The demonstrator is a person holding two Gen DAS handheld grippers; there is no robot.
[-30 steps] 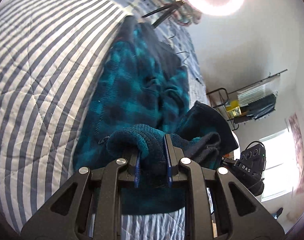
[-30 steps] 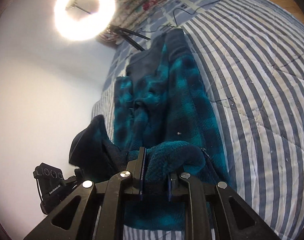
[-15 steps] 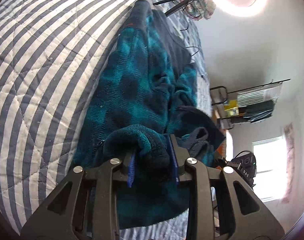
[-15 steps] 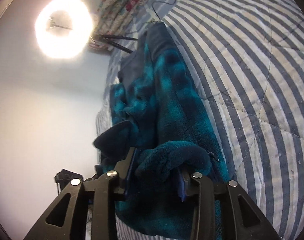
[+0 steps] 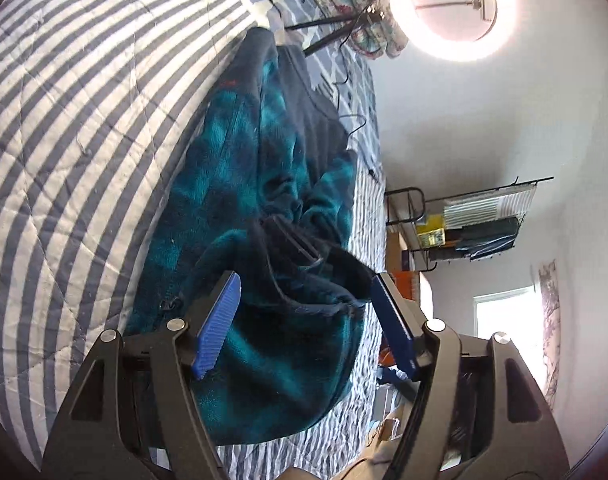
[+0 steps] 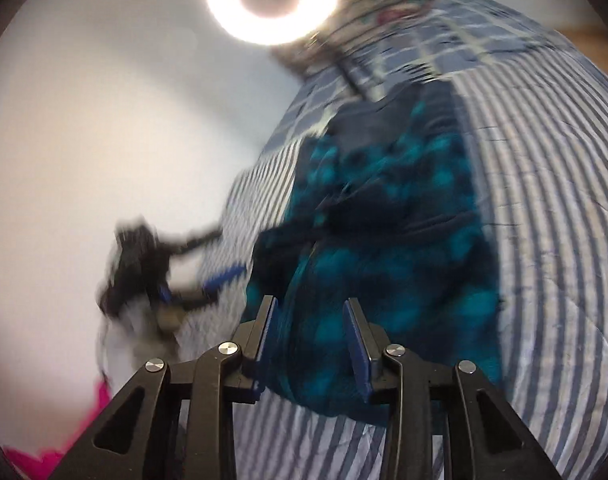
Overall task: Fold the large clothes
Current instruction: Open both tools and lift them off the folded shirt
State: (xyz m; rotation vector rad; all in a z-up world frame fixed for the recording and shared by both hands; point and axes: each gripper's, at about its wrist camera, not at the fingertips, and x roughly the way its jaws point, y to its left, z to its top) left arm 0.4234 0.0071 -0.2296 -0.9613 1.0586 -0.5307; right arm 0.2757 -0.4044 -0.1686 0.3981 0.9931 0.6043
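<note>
**Fold laid down, both grips released**

Left wrist: left hand-held gripper [image 5: 304, 320] just opened wide, nothing pinched; teal-and-navy plaid fleece garment [image 5: 256, 208] lies bunched on striped quilted bed [image 5: 72, 128].

Right wrist, blurred: right hand-held gripper [image 6: 309, 336] unclenched, pads off the fleece. More folds likely left.

No readable text, labels, numbers anywhere.
</note>
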